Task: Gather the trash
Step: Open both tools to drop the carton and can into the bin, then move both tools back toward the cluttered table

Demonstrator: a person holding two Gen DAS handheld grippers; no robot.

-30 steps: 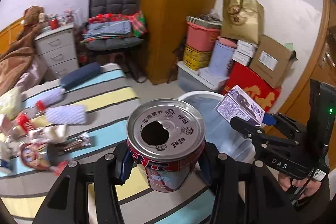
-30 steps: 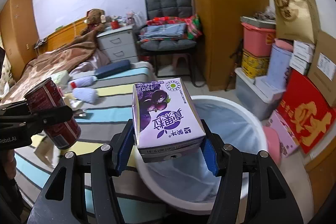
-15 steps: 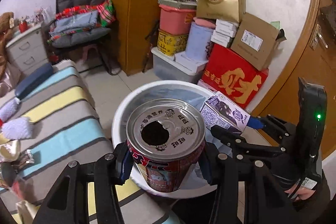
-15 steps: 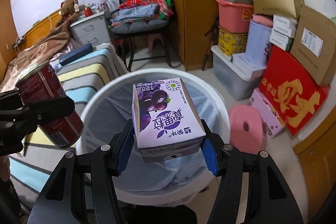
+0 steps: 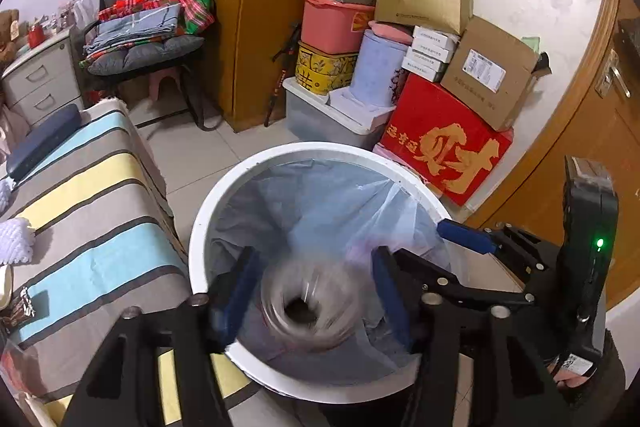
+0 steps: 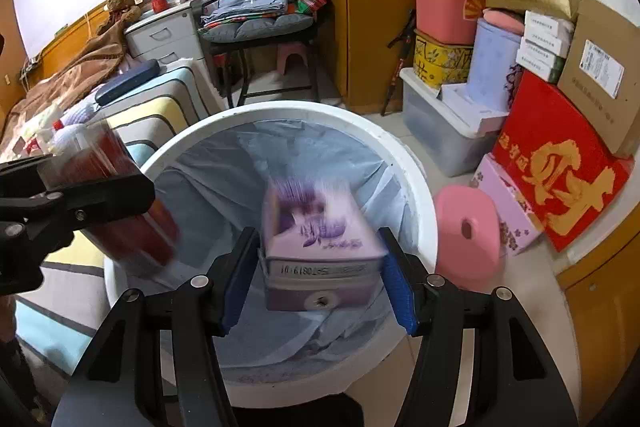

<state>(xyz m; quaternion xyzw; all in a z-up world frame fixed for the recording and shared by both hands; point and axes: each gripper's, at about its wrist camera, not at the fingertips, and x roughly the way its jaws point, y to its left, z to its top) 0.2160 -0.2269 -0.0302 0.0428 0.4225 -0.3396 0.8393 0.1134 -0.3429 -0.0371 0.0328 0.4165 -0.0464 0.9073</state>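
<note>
Falling straight below the open left gripper (image 5: 312, 291), the red can (image 5: 306, 311) is blurred inside the lined bin (image 5: 200, 215). Beside it, the purple carton (image 6: 320, 247) drops between the spread fingers of the right gripper (image 6: 320, 283).

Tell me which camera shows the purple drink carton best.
The right wrist view: the purple drink carton sits centred between the right gripper fingers, blurred, over the white bin. The left wrist view shows no clear carton.

The red can (image 5: 310, 307), its silver top with the open hole facing up, is a motion-blurred shape over the mouth of the white bin (image 5: 200, 227), clear of the pads on both sides. The purple drink carton (image 6: 320, 239), also blurred, sits over the bin's pale plastic liner (image 6: 304, 155).
</note>
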